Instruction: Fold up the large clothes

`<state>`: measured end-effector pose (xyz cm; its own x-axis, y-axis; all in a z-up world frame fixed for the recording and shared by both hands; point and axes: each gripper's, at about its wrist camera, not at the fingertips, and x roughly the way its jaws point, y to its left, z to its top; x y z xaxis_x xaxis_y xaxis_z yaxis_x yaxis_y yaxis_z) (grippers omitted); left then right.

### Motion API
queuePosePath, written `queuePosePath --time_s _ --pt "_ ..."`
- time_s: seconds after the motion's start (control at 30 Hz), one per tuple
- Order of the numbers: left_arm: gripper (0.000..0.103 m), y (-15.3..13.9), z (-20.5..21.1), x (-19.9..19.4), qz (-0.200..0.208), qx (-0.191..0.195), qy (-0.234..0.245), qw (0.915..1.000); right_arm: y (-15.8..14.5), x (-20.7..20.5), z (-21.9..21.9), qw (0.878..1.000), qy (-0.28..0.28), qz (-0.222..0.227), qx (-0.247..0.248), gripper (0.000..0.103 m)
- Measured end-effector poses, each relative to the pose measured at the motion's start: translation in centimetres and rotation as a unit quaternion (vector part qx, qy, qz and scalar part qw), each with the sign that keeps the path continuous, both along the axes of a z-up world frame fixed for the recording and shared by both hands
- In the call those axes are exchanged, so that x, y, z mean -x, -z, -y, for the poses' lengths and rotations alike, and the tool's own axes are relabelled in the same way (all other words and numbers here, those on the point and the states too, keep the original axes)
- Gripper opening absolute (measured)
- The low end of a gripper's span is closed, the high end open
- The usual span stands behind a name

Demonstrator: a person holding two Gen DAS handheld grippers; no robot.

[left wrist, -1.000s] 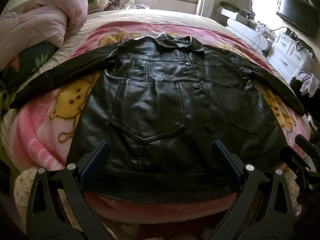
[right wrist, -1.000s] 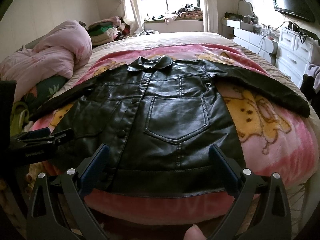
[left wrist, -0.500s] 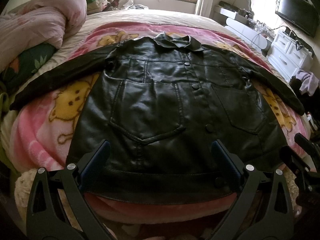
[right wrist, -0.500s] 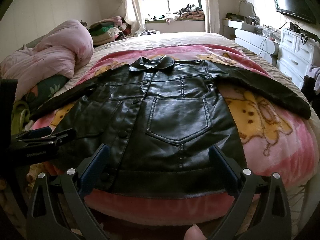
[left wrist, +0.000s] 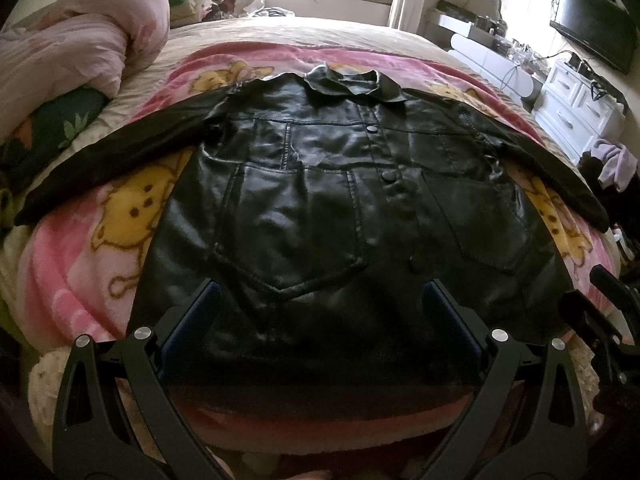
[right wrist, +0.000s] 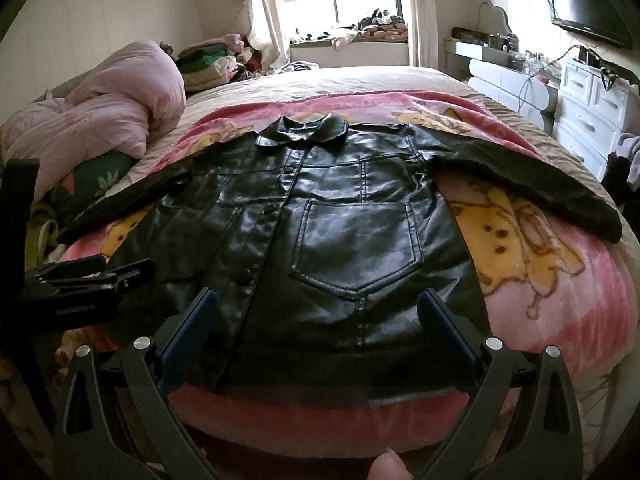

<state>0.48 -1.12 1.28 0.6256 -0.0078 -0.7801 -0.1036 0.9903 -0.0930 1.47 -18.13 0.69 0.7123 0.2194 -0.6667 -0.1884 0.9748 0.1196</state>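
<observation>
A black leather jacket lies flat and buttoned on the bed, collar far, hem near, both sleeves spread sideways. My left gripper hovers open just above the hem's left half, nothing between its fingers. Over the hem's right half my right gripper is open and empty too. In the left wrist view the right gripper's black fingers show at the right edge. In the right wrist view the left gripper's fingers show at the left, pointing across the jacket's lower corner.
The jacket rests on a pink cartoon blanket. A bundled pink duvet and folded clothes lie at the far left. A white dresser and a wall TV stand right of the bed.
Both grippers have tilted up and drawn back slightly, so the jacket sits a little lower in each view. Neither gripper has shut or touched the jacket.
</observation>
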Motion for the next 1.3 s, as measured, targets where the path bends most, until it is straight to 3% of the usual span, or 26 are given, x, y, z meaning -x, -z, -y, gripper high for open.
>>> queuePosePath --time_s 0.83,1.3 --pt "0.095 -2.1 0.7 -9.2 0.001 0.015 0.025 0.9996 -2.7 -7.6 2.2 0.999 0.049 0.016 0.008 0.099" --pt "0.095 -2.9 1.2 -16.1 -0.003 0.003 0.038 0.9992 -5.8 -14.1 2.9 0.996 0.070 0.053 0.022 0.099"
